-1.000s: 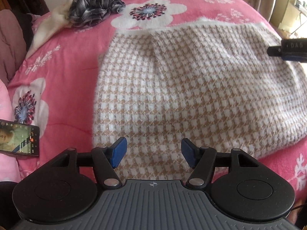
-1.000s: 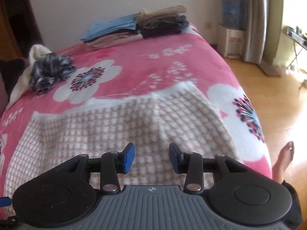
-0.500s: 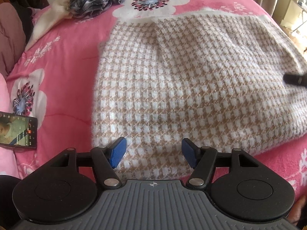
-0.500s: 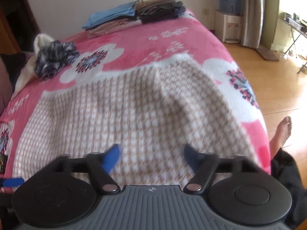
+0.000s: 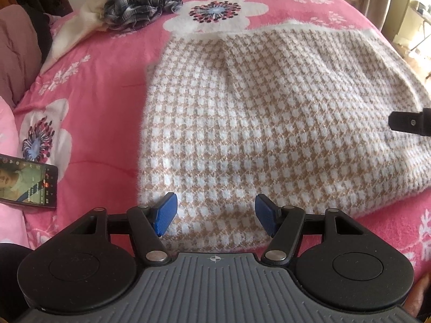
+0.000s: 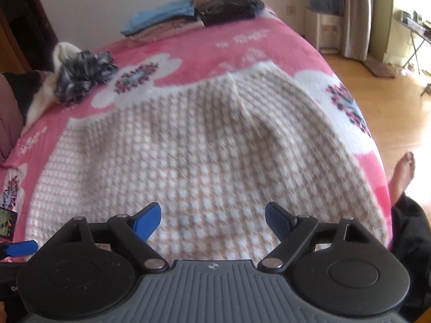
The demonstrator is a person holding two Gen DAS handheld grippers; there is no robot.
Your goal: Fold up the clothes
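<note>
Left wrist view: mounted behind the left gripper, close above the near edge of the bed, looking forward and down its fingers across the houndstooth garment toward the far left. Right wrist view: mounted behind the right gripper, equally close, set further right, facing the far wall and taking in the floor at right. Shared ground: the garment, the pink flowered blanket, the crumpled plaid cloth and the phone at near left. Each view catches part of the other gripper at its edge.
</note>
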